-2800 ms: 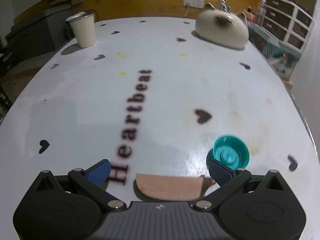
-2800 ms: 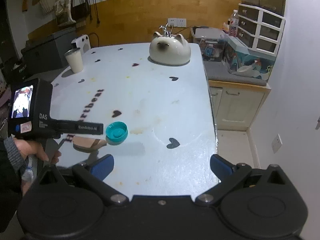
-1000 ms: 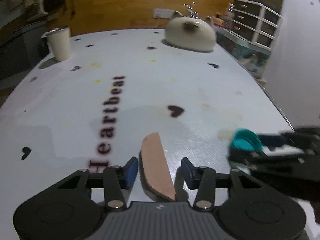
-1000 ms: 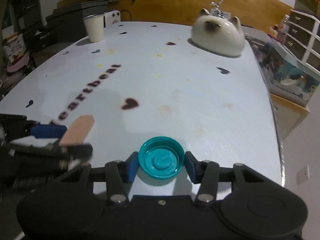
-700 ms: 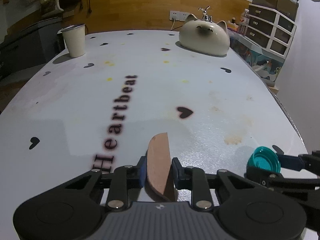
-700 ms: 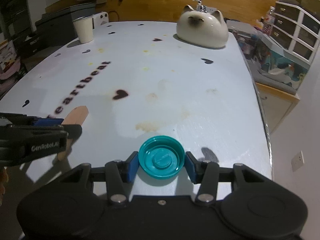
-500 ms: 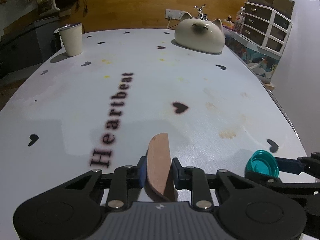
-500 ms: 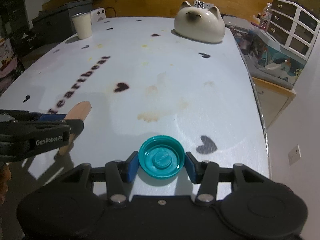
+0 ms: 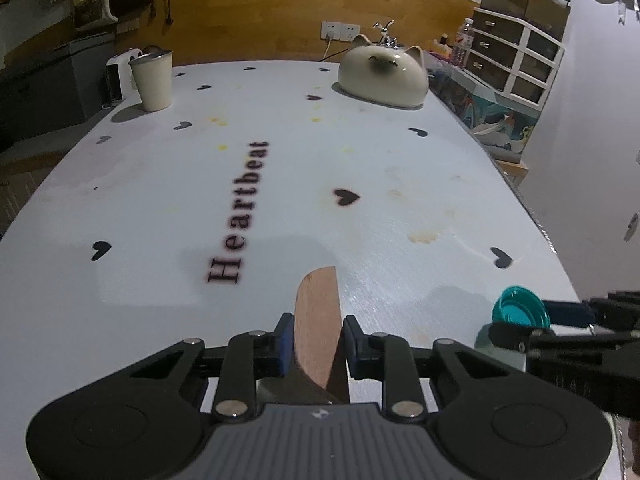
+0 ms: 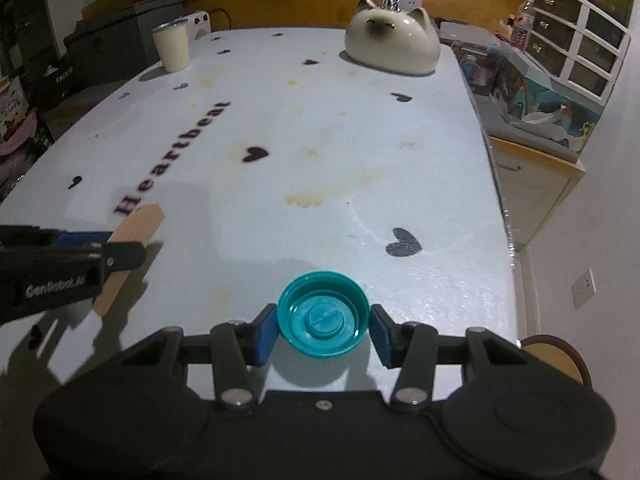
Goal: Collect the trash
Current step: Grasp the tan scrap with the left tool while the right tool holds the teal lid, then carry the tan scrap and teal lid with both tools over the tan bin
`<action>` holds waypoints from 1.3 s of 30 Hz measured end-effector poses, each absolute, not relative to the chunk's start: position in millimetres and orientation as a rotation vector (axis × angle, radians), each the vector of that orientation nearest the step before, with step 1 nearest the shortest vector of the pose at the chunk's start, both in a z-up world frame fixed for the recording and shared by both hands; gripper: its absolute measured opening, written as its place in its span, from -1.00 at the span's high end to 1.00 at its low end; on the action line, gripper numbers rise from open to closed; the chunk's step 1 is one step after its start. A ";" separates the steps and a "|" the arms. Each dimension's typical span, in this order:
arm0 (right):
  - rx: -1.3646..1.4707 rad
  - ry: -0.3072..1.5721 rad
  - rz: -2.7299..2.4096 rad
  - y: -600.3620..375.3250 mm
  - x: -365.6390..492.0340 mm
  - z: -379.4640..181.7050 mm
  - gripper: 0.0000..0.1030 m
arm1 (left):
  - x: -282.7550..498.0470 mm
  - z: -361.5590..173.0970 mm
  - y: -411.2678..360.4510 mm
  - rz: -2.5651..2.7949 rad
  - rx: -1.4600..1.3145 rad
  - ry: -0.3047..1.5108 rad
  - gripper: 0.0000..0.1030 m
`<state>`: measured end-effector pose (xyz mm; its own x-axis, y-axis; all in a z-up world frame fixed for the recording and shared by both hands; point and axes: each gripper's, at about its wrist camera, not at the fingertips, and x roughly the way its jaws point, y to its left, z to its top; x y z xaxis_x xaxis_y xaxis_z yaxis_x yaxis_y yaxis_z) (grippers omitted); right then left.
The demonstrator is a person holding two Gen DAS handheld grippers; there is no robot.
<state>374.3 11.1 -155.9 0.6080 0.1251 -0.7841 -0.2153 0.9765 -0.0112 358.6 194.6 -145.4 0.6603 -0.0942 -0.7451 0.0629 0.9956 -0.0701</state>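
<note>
My left gripper [image 9: 316, 340] is shut on a flat brown oval piece [image 9: 318, 320] that sticks forward from the jaws, held above the near end of the white table [image 9: 160, 208]. The piece also shows in the right wrist view [image 10: 132, 236]. My right gripper [image 10: 323, 330] is shut on a teal bottle cap [image 10: 323, 314], open side up, held above the table's near right corner. The cap and right gripper also show in the left wrist view [image 9: 520, 312], at the far right.
A cream cup [image 9: 153, 80] stands at the far left of the table. A white cat-shaped dish [image 9: 382, 76] sits at the far right. Drawers and a cabinet [image 10: 532, 184] stand right of the table. A round brown object [image 10: 556, 360] is on the floor by the near right corner.
Both grippers closed on their items, the left on the brown piece and the right on the teal cap, lifted them off the table and pulled back toward its near edge.
</note>
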 end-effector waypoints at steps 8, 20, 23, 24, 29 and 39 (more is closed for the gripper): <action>-0.090 0.856 0.188 5.5 349.6 -129.5 0.04 | 322.4 -126.0 190.4 -0.107 -0.025 0.835 0.47; -0.077 0.812 0.175 -5.6 301.3 -97.1 0.04 | 272.7 -99.4 183.9 -0.084 -0.019 0.796 0.47; -0.074 0.800 0.173 -9.8 289.2 -90.6 0.04 | 261.4 -92.9 180.5 -0.078 -0.019 0.783 0.47; -0.073 0.796 0.172 -11.7 284.9 -88.3 0.04 | 257.9 -90.5 179.2 -0.076 -0.019 0.779 0.47; -0.062 0.777 0.171 -23.3 266.3 -77.6 0.04 | 242.4 -79.2 168.3 -0.072 -0.014 0.758 0.47; -0.020 0.746 0.182 -66.5 242.4 -59.7 0.04 | 218.4 -62.3 120.6 -0.053 -0.010 0.734 0.47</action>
<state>242.4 -66.5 -59.7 0.7194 0.1578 -0.6764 -0.1720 0.9840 0.0466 218.4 120.6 -62.3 0.7410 -0.0515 -0.6695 0.0448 0.9986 -0.0272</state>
